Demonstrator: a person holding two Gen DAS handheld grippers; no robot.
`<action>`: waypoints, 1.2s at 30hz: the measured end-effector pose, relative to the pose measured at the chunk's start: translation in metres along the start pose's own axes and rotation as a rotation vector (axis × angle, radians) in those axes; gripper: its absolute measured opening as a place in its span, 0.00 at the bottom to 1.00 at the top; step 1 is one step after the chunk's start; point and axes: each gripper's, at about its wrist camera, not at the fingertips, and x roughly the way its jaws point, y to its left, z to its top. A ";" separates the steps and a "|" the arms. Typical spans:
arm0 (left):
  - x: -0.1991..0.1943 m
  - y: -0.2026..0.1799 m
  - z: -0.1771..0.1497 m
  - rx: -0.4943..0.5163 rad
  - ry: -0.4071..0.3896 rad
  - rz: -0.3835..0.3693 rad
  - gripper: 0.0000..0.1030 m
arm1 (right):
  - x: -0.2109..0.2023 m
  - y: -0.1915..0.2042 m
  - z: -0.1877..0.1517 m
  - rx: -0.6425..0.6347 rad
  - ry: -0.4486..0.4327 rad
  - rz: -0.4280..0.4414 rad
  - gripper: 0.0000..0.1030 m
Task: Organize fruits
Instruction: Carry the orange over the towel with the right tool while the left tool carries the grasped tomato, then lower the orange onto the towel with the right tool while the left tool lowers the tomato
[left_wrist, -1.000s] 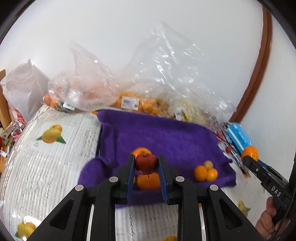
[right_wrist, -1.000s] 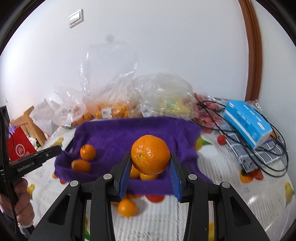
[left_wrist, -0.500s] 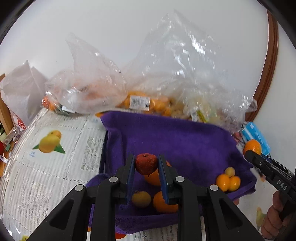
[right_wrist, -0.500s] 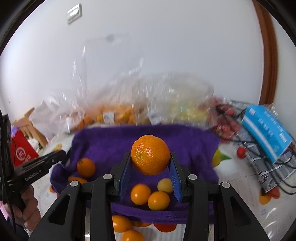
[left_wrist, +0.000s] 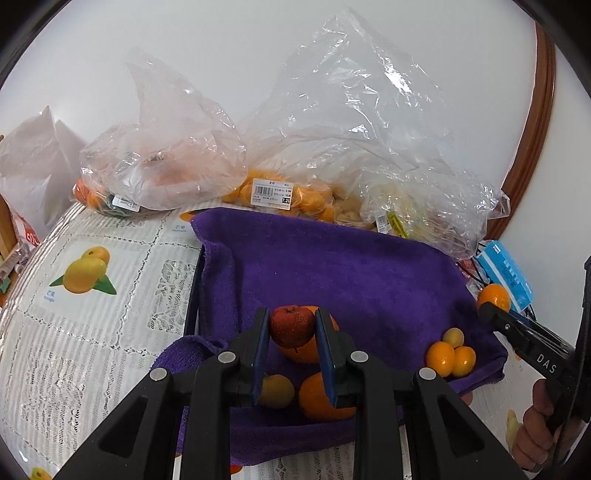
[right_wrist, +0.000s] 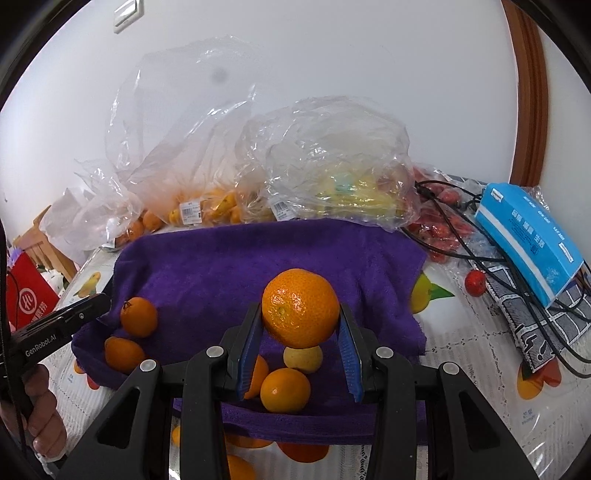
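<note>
Both claws have moved forward over the purple towel (left_wrist: 354, 280) since a second ago, each with its fruit clamped as before. Left claw (left_wrist: 291, 328) is narrowed onto a small red apple-like fruit (left_wrist: 291, 326), both blue pads pressed to its sides; the fruit is roundish with no clear long axis, its stem dimple turned up toward the far wall. It hangs above an orange (left_wrist: 308, 349) on the towel, with a yellowish fruit (left_wrist: 277, 390) and another orange (left_wrist: 321, 398) nearer the camera. Three small fruits (left_wrist: 451, 354) sit together at the towel's right edge.

Right claw (right_wrist: 301, 325) is set wider, gripping a large orange (right_wrist: 300, 308) by its sides, the navel dimple facing the camera. Below it on the towel (right_wrist: 258, 266) lie a yellow fruit (right_wrist: 303, 357) and a smaller orange (right_wrist: 285, 390). Plastic bags of fruit (right_wrist: 325, 173) stand behind the towel on the printed surface (left_wrist: 92, 314), and a blue box (right_wrist: 528, 236) lies to the right.
</note>
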 end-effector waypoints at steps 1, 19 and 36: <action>0.000 0.000 0.000 0.000 0.000 -0.003 0.23 | -0.001 0.000 0.000 0.000 -0.003 -0.001 0.39; 0.002 -0.006 -0.003 0.012 0.015 -0.013 0.23 | 0.010 0.008 -0.006 -0.025 0.036 0.016 0.39; 0.006 -0.007 -0.005 0.026 0.035 -0.018 0.23 | 0.021 0.024 -0.015 -0.073 0.081 0.042 0.39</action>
